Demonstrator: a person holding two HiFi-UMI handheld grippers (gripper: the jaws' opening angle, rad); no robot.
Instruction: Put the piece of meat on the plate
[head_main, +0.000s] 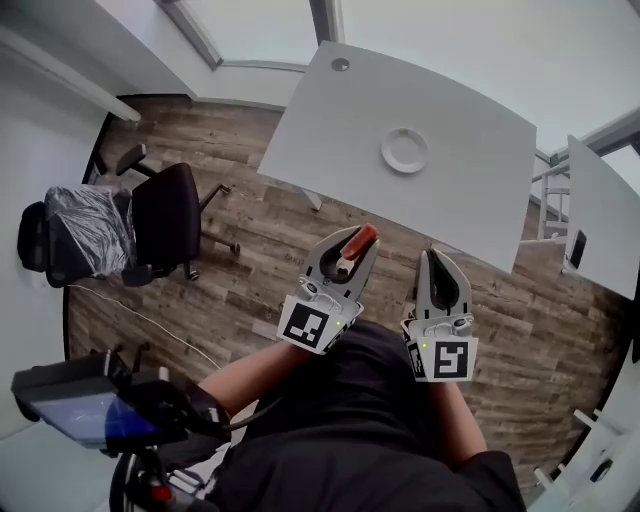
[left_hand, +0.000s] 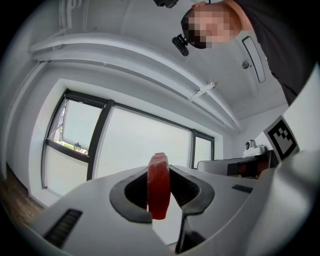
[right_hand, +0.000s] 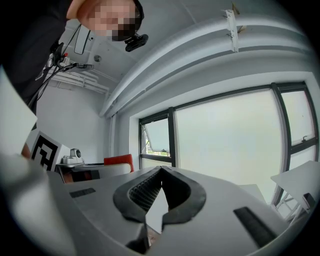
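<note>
A red piece of meat (head_main: 358, 241) stands clamped on edge between the fingers of my left gripper (head_main: 361, 243), which is shut on it and held over the wooden floor, short of the table. In the left gripper view the meat (left_hand: 158, 186) fills the gap between the dark pads (left_hand: 131, 197). A small white plate (head_main: 405, 150) lies on the white table (head_main: 320, 130) beyond both grippers. My right gripper (head_main: 432, 258) is beside the left one, its tips together and nothing in it; the right gripper view shows its tips (right_hand: 161, 171) meeting.
A black office chair (head_main: 165, 215) and a plastic-wrapped chair (head_main: 85, 228) stand on the floor at the left. A second white table (head_main: 600, 215) is at the right edge. A device with a blue screen (head_main: 80, 412) sits at the lower left.
</note>
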